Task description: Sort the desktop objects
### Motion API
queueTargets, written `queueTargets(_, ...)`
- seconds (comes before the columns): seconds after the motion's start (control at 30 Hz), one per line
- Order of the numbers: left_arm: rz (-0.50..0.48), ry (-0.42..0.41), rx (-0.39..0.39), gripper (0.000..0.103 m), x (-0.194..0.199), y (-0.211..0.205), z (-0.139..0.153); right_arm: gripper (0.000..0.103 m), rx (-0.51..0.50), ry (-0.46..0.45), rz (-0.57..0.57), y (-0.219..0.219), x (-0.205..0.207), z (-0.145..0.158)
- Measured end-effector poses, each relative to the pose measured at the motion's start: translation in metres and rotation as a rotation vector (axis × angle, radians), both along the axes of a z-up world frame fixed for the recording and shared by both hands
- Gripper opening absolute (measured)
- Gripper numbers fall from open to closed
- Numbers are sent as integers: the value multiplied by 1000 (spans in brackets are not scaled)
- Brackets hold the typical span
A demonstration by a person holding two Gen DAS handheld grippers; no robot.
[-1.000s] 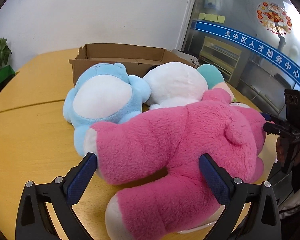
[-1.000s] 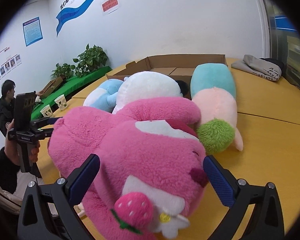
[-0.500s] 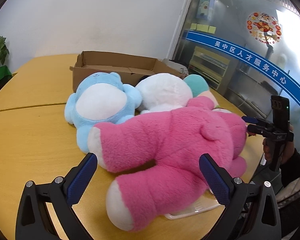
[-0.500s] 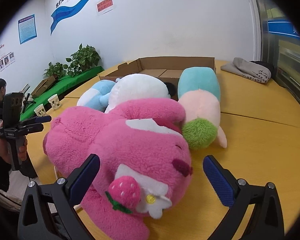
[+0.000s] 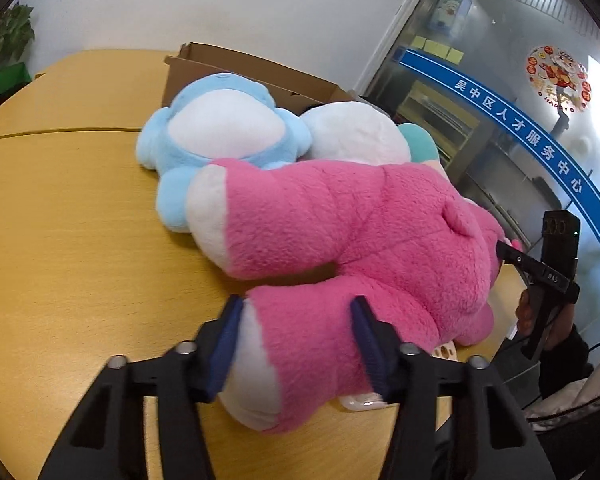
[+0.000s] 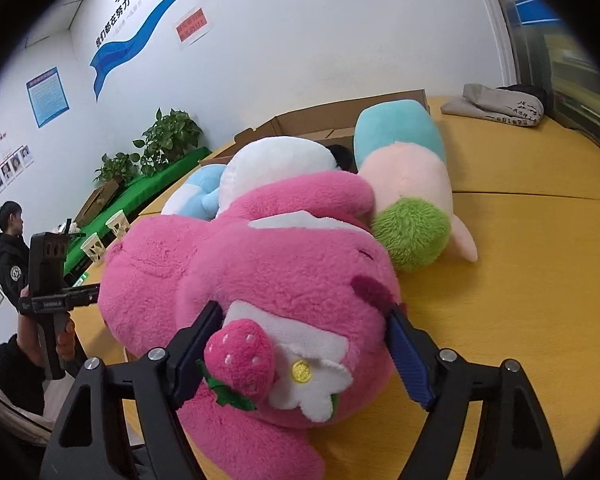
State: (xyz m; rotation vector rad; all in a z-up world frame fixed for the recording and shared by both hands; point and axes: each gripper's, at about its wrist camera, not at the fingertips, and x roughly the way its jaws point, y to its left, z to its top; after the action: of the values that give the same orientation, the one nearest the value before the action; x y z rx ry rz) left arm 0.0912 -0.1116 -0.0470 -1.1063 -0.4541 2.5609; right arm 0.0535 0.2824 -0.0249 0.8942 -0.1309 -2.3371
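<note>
Left tool (image 5: 296, 336) pinching pink bear (image 5: 340, 232) by leg; right tool (image 6: 304, 340) pressed on its head. Bear lies on desk (image 5: 60, 240), outside box (image 5: 236, 64); three other plushes likewise. Sorting unfinished. Right view alone shows face, strawberry (image 6: 240, 356).
</note>
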Motion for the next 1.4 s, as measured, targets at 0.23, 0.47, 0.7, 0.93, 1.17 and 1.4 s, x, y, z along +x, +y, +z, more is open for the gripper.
queueTargets(0.23, 6, 22, 83, 41, 16, -13, 4, 70, -59, -23, 40, 13, 12, 9)
queueTargets(0.47, 39, 15, 155, 100, 14, -23, 0, 81, -121, -115, 53, 23, -19, 2)
queueTargets(0.7, -4, -65, 169, 94, 13, -3, -20, 93, -52, -179, 101, 3, -33, -10)
queueTargets(0.93, 5, -88, 221, 71, 17, -3, -27, 102, -51, -232, 97, 2, -37, -22)
queueTargets(1.17, 22, -78, 257, 50, 19, -11, -24, 84, -77, -199, 88, 6, -32, -18)
queueTargets(1.4, 12, -59, 263, 45, 21, -13, -16, 79, -95, -171, 80, 9, -28, -13)
